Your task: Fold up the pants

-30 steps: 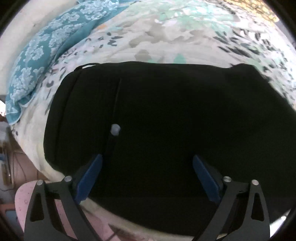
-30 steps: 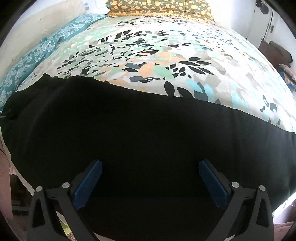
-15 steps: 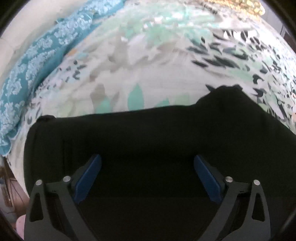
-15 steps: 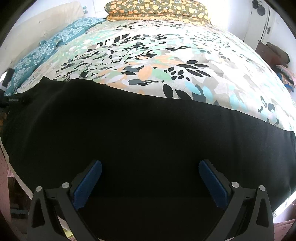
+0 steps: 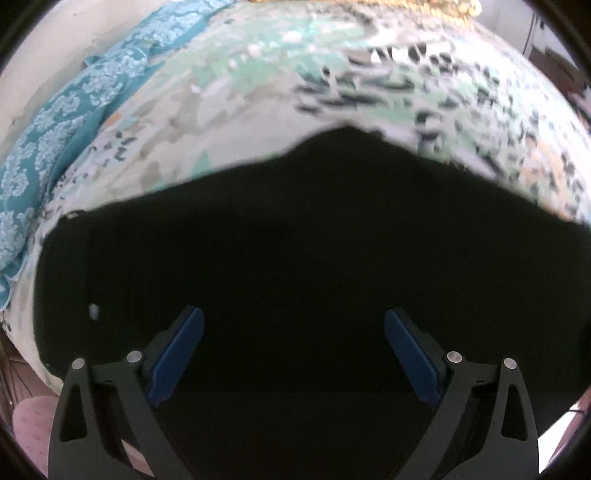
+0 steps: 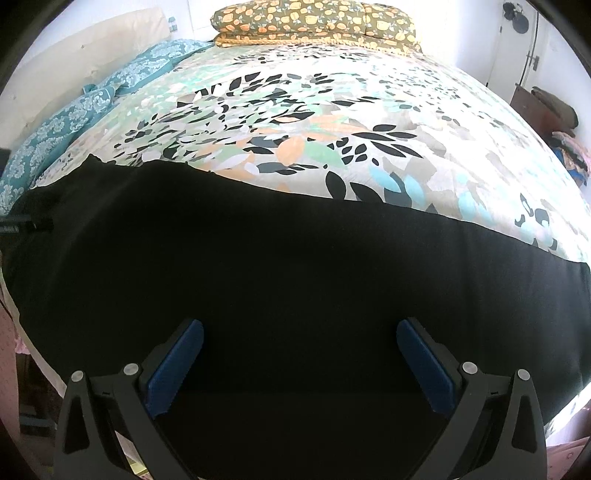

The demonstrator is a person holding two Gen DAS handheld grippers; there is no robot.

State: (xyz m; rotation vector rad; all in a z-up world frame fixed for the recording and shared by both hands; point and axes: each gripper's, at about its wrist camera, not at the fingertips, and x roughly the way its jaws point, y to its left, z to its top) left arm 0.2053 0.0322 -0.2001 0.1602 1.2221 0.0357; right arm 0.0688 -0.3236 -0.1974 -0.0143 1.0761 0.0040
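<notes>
While both grippers gape, the pants (image 5: 295, 258) edge has peaked.

both grippers (image 5: 293, 354) (image 6: 299, 363): black frames, blue pads (image 5: 177, 354), silver screws (image 6: 131, 368).

Bed with leaf-print quilt in green, orange and black (image 6: 332, 122) carries everything. Black fabric pants (image 6: 277, 277) lie flat across its near edge, one side peaked up in the left wrist view (image 5: 347, 155). Teal floral-print cloth (image 6: 92, 107) runs along the left side. Mustard orange-print pillows (image 6: 314, 22) at the far end.
</notes>
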